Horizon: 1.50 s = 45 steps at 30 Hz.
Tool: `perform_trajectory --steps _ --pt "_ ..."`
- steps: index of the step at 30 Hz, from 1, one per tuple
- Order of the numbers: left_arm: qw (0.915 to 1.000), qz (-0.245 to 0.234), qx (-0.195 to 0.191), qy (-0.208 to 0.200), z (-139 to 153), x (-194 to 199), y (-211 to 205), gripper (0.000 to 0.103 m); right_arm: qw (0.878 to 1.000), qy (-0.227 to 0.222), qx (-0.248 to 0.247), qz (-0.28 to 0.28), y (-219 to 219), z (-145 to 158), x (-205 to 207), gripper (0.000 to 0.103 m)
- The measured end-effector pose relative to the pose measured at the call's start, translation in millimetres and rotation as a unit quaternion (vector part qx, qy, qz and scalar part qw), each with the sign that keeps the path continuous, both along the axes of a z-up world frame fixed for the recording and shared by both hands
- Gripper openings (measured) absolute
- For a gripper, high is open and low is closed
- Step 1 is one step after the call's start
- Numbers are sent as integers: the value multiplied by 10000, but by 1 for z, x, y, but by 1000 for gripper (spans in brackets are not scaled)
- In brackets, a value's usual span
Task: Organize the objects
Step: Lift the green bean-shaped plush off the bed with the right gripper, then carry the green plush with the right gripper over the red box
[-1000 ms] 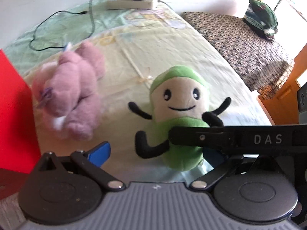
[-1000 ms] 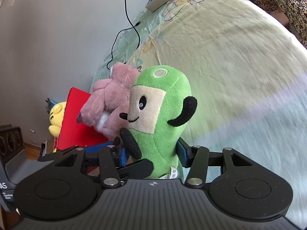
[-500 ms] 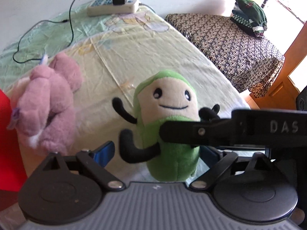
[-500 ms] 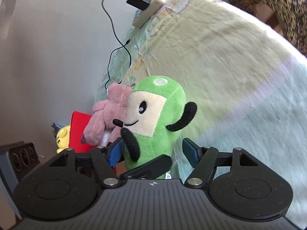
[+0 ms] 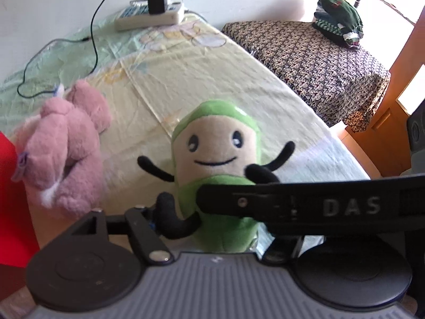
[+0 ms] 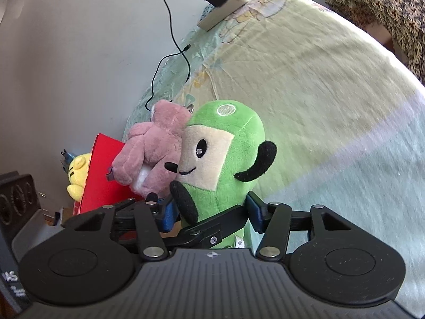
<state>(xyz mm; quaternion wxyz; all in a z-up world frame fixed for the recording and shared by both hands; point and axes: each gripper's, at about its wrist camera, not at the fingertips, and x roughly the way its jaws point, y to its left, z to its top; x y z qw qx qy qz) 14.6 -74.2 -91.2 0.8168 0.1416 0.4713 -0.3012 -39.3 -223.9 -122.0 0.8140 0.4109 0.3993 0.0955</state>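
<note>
A green plush toy (image 5: 217, 159) with a cream face and black limbs stands upright on the pale sheet (image 5: 199, 66). My left gripper (image 5: 212, 226) has its jaws drawn in around the toy's base, the left pad pressing against a black leg; its right finger is hidden. One finger (image 5: 318, 207) of the other gripper, marked DAS, crosses in front. In the right wrist view my right gripper (image 6: 211, 211) has its blue pads on both sides of the green plush toy (image 6: 225, 159). A pink plush (image 5: 63, 154) lies just left of it.
A red box (image 6: 103, 175) with a yellow plush (image 6: 77, 175) behind it stands beyond the pink plush (image 6: 151, 154). A power strip (image 5: 148, 17) with charger and black cable lies at the far end. A patterned cloth surface (image 5: 318, 61) carries folded green clothing (image 5: 337, 18).
My left gripper has come closer to the green toy and its fingers have drawn in from wide open onto the toy's base. The right gripper keeps its hold, tilted slightly.
</note>
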Motion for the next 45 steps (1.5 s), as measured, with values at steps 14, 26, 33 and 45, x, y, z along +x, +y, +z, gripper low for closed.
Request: perform_trajectory --steps 14,26,33,45 --pt "9952 -107 -799 -559 47 -18 67 66 9950 -837 -459 285 49 50 -12 53" --pt "9825 186 -1180 -1426 106 -25 157 66 9825 -1702 -557 516 130 108 -1 53" --pt "9745 647 -1216 -1771 125 -22 219 66 9740 -1982 -536 954 190 124 27 53" --pt "9675 1407 -1125 -1776 124 3 315 66 9650 -1994 -558 1612 288 122 83 53"
